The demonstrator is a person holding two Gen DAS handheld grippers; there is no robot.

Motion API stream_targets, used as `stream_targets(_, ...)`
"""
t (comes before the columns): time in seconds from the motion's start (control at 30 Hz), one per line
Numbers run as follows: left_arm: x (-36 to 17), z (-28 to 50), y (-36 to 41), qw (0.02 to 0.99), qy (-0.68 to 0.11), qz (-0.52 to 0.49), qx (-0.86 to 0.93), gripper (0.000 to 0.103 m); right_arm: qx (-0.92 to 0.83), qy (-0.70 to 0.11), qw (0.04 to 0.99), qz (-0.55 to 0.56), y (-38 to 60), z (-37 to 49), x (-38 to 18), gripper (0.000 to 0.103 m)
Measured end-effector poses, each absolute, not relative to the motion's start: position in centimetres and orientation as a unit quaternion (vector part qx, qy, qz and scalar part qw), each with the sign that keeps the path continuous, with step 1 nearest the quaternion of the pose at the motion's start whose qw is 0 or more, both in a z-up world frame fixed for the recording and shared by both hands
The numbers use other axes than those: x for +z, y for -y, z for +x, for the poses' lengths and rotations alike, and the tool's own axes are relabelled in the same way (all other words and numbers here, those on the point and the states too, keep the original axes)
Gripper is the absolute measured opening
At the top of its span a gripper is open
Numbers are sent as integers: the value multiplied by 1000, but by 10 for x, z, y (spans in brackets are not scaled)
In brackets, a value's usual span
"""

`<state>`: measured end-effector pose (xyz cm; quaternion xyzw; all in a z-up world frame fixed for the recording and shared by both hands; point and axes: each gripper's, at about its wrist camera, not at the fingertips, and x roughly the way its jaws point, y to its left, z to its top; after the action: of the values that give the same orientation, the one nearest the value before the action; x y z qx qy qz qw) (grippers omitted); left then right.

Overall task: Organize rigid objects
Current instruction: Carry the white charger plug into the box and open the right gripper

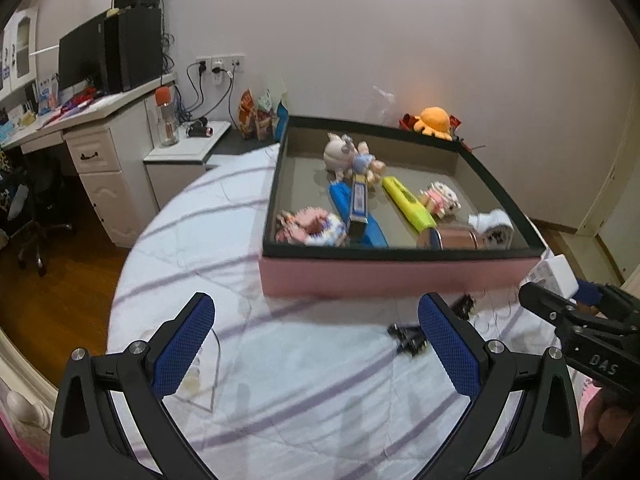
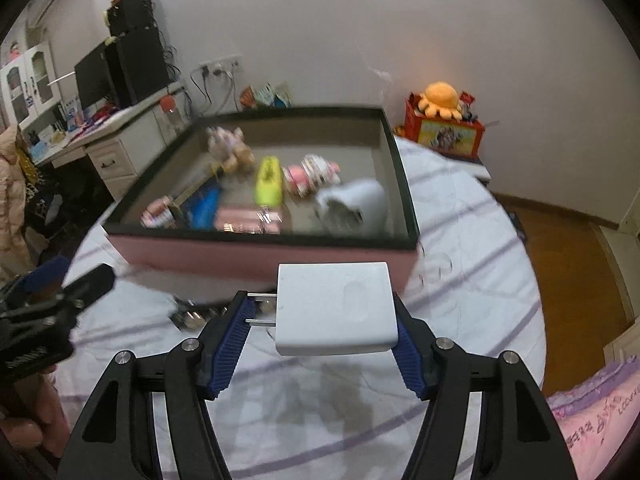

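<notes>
Your left gripper [image 1: 316, 344] sits wide apart and empty over the bed, black clips [image 1: 408, 338] still loose beside it, box [image 1: 400, 276] mostly filled, right gripper [image 2: 322, 320] clamped on the white charger [image 2: 334, 308] just short of its pink wall.

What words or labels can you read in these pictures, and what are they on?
"DAS": white letters on the right gripper.
Left gripper: white lettering, too blurred to read.
Purple cloth: printing, not legible.
Yellow marker and blue tube in the box: labels too small and blurred.
</notes>
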<state>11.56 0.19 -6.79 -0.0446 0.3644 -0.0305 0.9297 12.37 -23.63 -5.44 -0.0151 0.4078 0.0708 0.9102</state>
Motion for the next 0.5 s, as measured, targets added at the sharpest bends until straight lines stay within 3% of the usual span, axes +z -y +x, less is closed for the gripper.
stream_targets(0.5,-47,185,-17,942,-334,-38,3,103,90,-405,910,-26,204,215,-39,67)
